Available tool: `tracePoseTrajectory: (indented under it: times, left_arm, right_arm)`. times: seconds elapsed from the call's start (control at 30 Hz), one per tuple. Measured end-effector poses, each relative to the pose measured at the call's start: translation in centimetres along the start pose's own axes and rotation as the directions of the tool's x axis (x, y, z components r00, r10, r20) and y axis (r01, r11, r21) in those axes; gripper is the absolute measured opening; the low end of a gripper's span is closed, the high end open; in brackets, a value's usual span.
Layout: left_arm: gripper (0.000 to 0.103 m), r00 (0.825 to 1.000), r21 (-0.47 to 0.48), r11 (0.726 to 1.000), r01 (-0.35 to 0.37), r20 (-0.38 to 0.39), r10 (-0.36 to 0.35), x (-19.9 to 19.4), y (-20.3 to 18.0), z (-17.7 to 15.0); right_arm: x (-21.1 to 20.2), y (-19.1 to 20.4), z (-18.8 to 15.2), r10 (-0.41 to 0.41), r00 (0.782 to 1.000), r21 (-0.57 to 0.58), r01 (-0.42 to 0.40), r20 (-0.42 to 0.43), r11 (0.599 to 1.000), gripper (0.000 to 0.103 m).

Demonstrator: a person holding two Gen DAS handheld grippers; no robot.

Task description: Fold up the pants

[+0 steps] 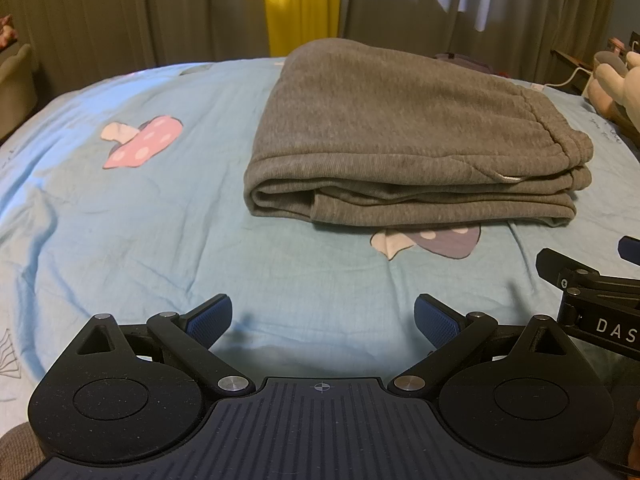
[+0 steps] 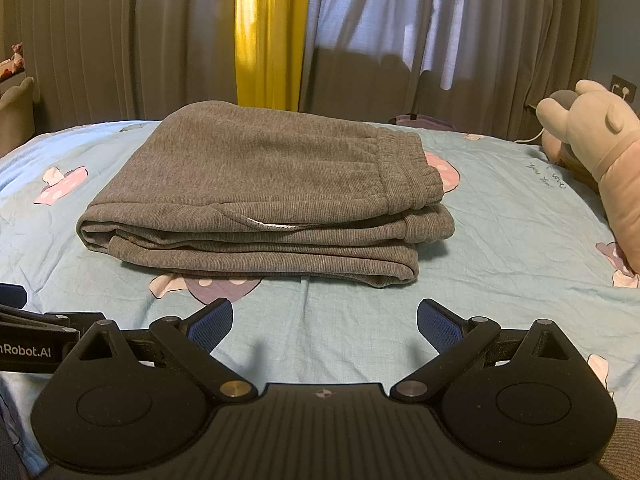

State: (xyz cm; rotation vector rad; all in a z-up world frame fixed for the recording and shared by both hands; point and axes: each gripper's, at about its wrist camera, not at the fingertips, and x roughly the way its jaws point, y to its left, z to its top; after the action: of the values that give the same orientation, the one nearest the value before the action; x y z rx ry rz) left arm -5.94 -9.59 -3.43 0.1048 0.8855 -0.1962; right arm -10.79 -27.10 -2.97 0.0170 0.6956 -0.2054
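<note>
The grey sweatpants point(image 1: 400, 132) lie folded in a thick rectangular stack on the light blue bed sheet point(image 1: 120, 240), waistband at the right; they also show in the right wrist view point(image 2: 264, 184). My left gripper point(image 1: 322, 318) is open and empty, hovering above the sheet in front of the stack's near edge. My right gripper point(image 2: 325, 322) is open and empty too, in front of the stack and apart from it. Its body shows at the right edge of the left wrist view point(image 1: 592, 292).
A beige plush toy point(image 2: 600, 152) lies at the right side of the bed. Curtains point(image 2: 160, 40) with a yellow strip hang behind the bed. The sheet point(image 2: 500, 220) has pink and purple mushroom prints point(image 1: 140, 142). A white cable point(image 1: 568, 76) runs at the far right.
</note>
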Motion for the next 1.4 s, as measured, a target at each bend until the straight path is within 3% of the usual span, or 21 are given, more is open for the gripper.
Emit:
tracePoseTrajectory:
  times: [1.4]
  left_arm:
    - [0.101,1.0,0.008,1.0,0.007,0.0,-0.007,-0.05,-0.15,0.01]
  right_arm:
    - [-0.02,-0.04,0.06,0.0,1.0,0.001,0.0,0.001,1.0,0.099]
